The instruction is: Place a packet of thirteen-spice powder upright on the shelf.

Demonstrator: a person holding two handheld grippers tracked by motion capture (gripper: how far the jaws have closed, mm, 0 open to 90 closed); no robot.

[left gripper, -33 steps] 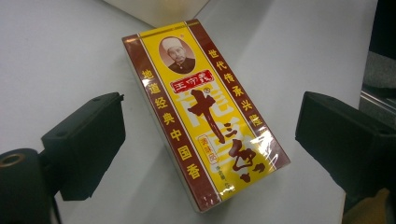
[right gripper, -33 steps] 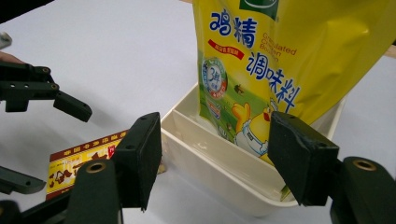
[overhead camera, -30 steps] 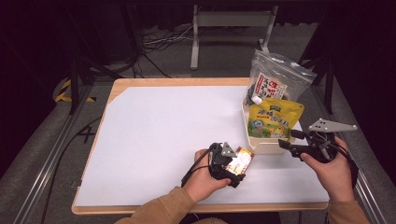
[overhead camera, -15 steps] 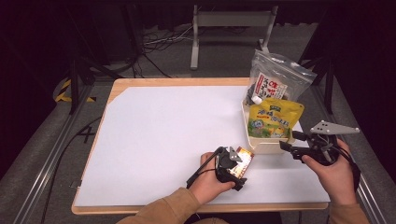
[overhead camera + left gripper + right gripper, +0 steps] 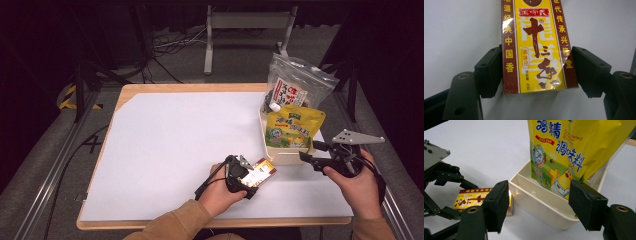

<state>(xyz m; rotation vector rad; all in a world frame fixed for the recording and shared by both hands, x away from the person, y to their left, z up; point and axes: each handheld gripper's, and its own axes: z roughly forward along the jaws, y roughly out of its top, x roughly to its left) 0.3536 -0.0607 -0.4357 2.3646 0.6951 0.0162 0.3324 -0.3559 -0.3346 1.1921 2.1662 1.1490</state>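
On the white table (image 5: 165, 145), just beside the cream tray (image 5: 286, 156), lies the flat spice box (image 5: 536, 47), between the left gripper (image 5: 536, 72)'s jaws, which have just been closing: one pad touches, the other stands narrowly apart. Probably light, stiff, glossy-slippery cardboard; best gripped across its long edges. Right gripper (image 5: 539, 202) hovers wide open, empty.
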